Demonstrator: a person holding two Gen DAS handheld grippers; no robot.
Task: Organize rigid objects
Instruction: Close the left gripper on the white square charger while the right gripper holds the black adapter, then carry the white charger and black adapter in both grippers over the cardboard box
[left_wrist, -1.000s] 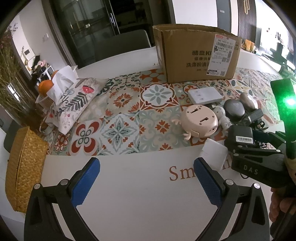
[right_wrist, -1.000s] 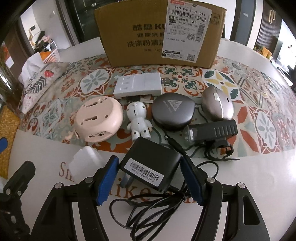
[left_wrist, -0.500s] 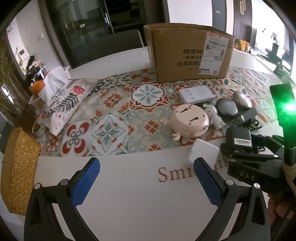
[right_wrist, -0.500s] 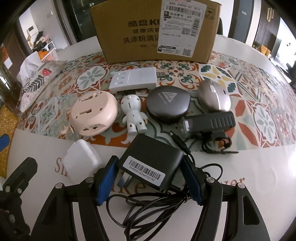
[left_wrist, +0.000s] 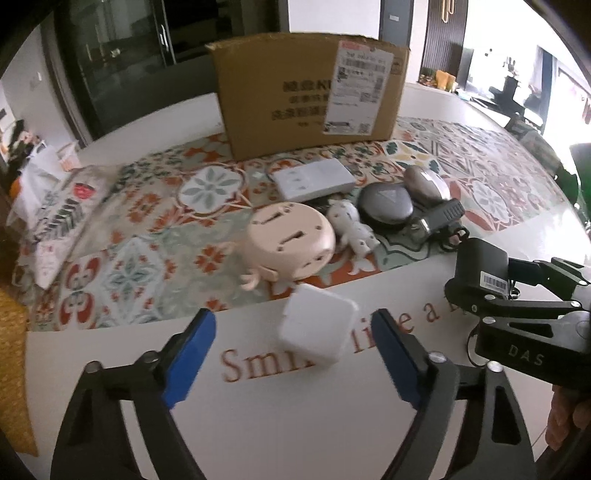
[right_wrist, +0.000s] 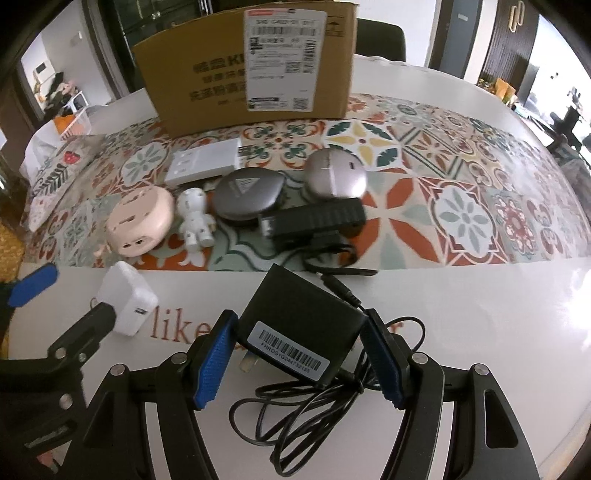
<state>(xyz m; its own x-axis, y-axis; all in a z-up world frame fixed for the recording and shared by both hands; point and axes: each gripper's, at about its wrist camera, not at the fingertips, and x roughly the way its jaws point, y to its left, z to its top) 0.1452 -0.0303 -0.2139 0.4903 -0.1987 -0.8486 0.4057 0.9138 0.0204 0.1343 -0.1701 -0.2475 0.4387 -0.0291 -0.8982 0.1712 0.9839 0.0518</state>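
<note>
My right gripper is shut on a black power adapter with a barcode label; its black cable coils beneath on the white table. The adapter also shows in the left wrist view. My left gripper is open around a white charger cube, its pads apart from the cube; the cube also shows in the right wrist view. Behind lie a pink round device, a white figurine, a dark round case, a grey mouse, a white power strip and a black adapter.
An open cardboard box stands at the back on the patterned tile mat. A floral tissue pouch lies at the left. A wicker basket sits beyond the table's left edge.
My left gripper has moved right and forward until the white charger cube sits between its open fingers. My right gripper has kept hold of the black adapter and shifted a little right.
</note>
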